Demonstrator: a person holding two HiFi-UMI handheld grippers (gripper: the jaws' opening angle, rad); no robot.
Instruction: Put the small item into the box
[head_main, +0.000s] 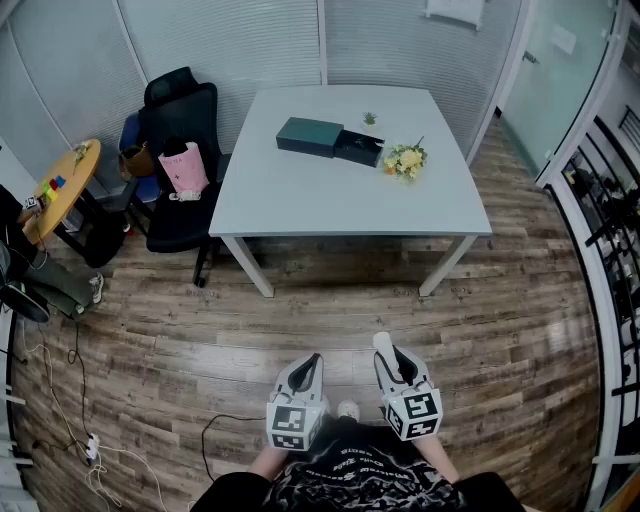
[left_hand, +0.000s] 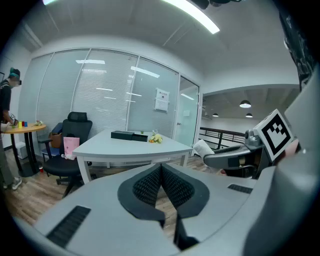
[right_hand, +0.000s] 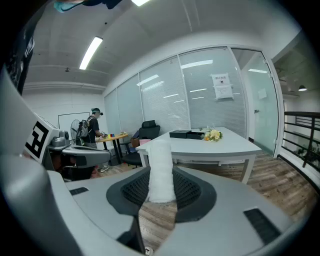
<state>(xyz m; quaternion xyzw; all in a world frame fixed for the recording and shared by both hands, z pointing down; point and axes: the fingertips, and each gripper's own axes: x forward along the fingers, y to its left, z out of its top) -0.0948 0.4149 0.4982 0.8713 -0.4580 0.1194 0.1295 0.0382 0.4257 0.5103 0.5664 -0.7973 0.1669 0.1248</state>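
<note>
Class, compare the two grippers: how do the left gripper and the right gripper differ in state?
Jaws: the left gripper's meet, while the right gripper's stand apart. Load: the left gripper is empty, while the right gripper clamps a white roll. Both point towards the white table.

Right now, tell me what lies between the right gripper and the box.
Head view: bare wooden floor, then the table's near edge and bare top before the box. The right gripper holds a white roll.
</note>
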